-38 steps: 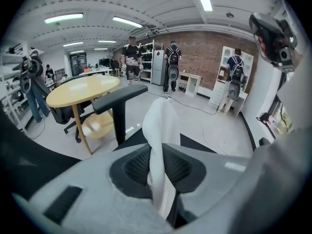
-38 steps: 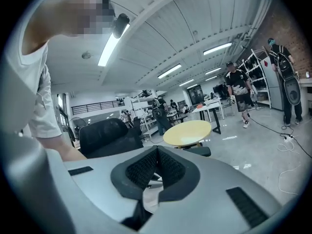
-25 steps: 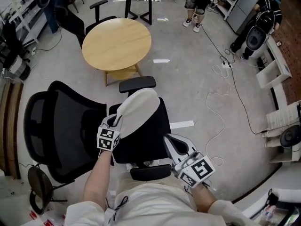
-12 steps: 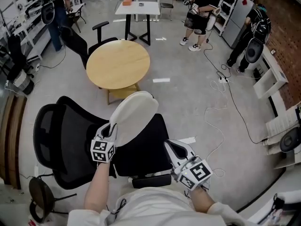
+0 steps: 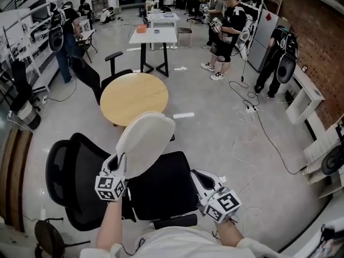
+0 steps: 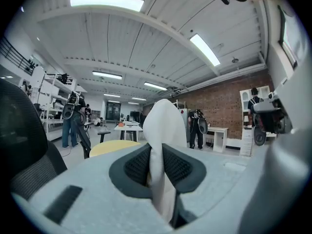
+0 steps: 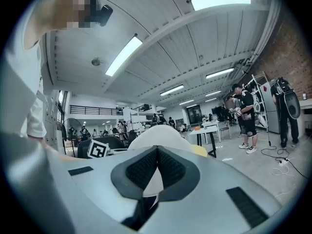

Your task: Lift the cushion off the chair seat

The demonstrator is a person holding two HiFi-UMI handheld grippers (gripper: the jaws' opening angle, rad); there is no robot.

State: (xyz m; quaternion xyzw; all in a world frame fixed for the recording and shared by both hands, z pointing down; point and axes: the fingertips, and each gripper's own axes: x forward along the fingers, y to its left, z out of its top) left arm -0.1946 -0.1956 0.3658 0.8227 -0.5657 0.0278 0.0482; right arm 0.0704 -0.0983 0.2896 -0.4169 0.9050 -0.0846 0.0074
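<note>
Cushion (image 5: 146,141) up over the chair seat (image 5: 161,187), pinched by one thin edge in the left gripper (image 5: 119,162) (right gripper (image 5: 196,175) closed, seemingly empty), so a floppy swing could tug it free.

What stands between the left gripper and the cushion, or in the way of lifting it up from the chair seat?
Nothing visible. The left gripper is shut on the edge of the cushion; the cushion stands tilted up over the chair seat, with open air above it.
</note>
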